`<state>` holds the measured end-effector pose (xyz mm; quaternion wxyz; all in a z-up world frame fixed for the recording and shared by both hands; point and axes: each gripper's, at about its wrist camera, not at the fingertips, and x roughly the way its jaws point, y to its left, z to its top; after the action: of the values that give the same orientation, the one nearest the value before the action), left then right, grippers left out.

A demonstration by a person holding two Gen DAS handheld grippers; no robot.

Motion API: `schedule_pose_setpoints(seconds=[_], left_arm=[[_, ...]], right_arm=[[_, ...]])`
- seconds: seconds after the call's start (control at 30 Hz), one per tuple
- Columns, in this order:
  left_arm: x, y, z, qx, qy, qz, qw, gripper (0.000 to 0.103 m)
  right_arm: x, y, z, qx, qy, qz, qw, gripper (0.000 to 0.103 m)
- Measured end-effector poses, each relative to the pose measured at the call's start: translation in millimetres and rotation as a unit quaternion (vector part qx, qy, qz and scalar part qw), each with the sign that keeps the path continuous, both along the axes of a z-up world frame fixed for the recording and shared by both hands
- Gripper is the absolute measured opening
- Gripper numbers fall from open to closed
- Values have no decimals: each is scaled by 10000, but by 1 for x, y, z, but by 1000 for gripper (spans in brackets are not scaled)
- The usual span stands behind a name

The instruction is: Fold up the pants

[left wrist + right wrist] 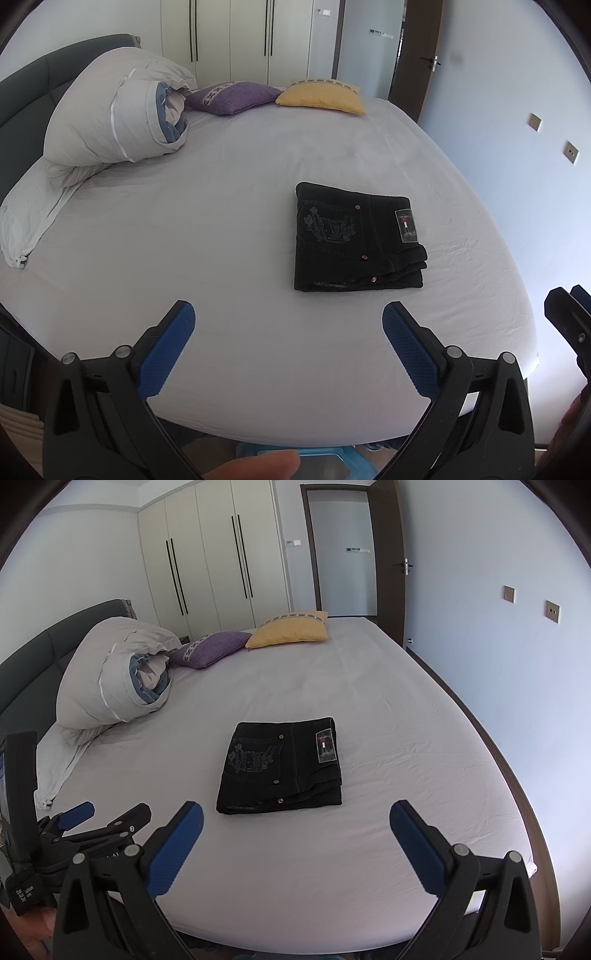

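Observation:
Black jeans (356, 240) lie folded into a compact rectangle on the bed's pale sheet (221, 221), back pocket and label patch facing up. They also show in the right wrist view (282, 766). My left gripper (288, 317) is open and empty, held above the bed's near edge, short of the jeans and to their left. My right gripper (295, 816) is open and empty, just in front of the jeans. The left gripper also shows at the left of the right wrist view (110, 814).
A rolled grey duvet (110, 110) and a white pillow (33, 214) lie at the left by the dark headboard (22, 96). A purple cushion (232, 96) and a yellow cushion (321, 96) sit at the far side. A wardrobe (207, 554), door and wall surround the bed.

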<state>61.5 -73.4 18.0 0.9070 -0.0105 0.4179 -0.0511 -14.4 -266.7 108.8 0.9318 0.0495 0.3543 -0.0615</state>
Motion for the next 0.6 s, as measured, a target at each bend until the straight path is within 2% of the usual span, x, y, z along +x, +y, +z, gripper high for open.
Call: schedule_pose_setpoints(seconds=[0.6], left_arm=[[-1, -1, -1, 11, 7, 10, 10000, 103]], right_arm=[[-2, 6, -4, 8, 18, 6, 10000, 103]])
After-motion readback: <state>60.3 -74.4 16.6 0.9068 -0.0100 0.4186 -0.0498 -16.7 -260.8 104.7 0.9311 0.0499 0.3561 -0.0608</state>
